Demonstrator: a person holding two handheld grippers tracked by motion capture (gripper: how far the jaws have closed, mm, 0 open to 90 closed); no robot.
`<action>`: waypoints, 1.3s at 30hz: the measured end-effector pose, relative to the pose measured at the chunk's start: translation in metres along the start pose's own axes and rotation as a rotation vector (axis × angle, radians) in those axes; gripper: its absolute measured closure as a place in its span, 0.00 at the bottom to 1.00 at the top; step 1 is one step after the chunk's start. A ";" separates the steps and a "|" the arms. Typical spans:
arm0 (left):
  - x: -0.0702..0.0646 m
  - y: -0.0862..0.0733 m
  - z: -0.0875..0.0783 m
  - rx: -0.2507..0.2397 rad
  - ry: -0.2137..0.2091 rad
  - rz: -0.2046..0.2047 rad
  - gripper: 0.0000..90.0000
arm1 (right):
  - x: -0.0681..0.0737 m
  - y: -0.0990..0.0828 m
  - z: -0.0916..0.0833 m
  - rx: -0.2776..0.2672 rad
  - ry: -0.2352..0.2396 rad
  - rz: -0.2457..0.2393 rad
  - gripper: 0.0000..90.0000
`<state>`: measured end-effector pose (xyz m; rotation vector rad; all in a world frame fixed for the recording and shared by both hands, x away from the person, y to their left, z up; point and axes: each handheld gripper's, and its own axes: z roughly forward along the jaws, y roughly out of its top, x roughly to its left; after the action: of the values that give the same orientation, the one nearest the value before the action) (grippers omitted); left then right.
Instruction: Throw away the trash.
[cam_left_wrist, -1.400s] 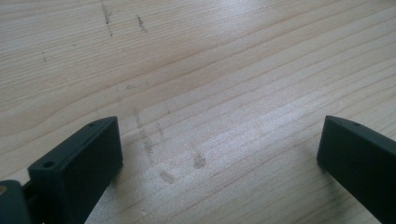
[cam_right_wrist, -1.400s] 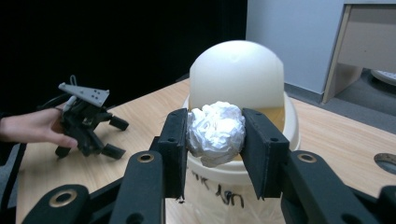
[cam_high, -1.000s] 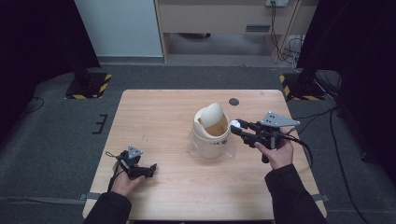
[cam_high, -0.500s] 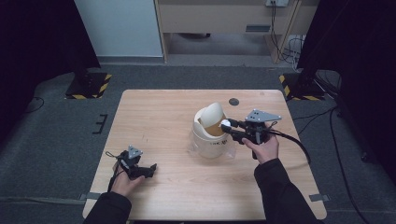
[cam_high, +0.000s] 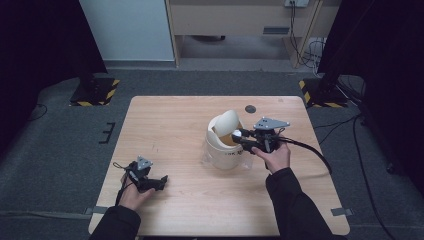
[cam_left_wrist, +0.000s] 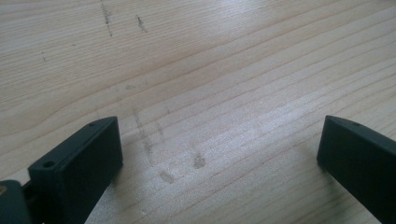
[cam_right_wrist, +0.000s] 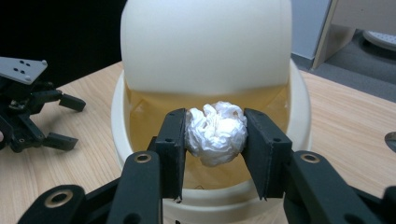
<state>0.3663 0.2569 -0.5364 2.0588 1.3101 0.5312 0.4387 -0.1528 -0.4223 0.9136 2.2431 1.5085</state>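
Right gripper view shows the right tongs (cam_right_wrist: 215, 140) clamping a crumpled paper wad (cam_right_wrist: 216, 132) over the open bin (cam_right_wrist: 299, 112), apparently for dropping, while the left tongs (cam_left_wrist: 219, 154) rest wide on the desk (cam_left_wrist: 210, 70).

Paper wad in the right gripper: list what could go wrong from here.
The crumpled paper wad sits at the very tips of the right gripper, so it may slip out early. It hangs near the bin's front rim, so it could land on the table. The tilted swing lid might deflect it.
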 end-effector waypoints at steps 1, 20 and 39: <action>0.000 0.000 0.000 0.000 0.000 0.000 0.00 | 0.000 0.000 0.002 0.005 -0.001 0.000 0.67; 0.000 0.000 0.000 0.000 0.000 0.000 0.00 | -0.001 0.006 -0.019 -0.071 -0.013 0.013 0.42; 0.000 0.000 0.000 0.000 -0.001 0.001 0.00 | -0.011 -0.034 -0.067 -0.036 -0.110 0.046 0.25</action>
<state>0.3662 0.2568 -0.5364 2.0590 1.3089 0.5311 0.3981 -0.2165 -0.4267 1.0187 2.1242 1.4756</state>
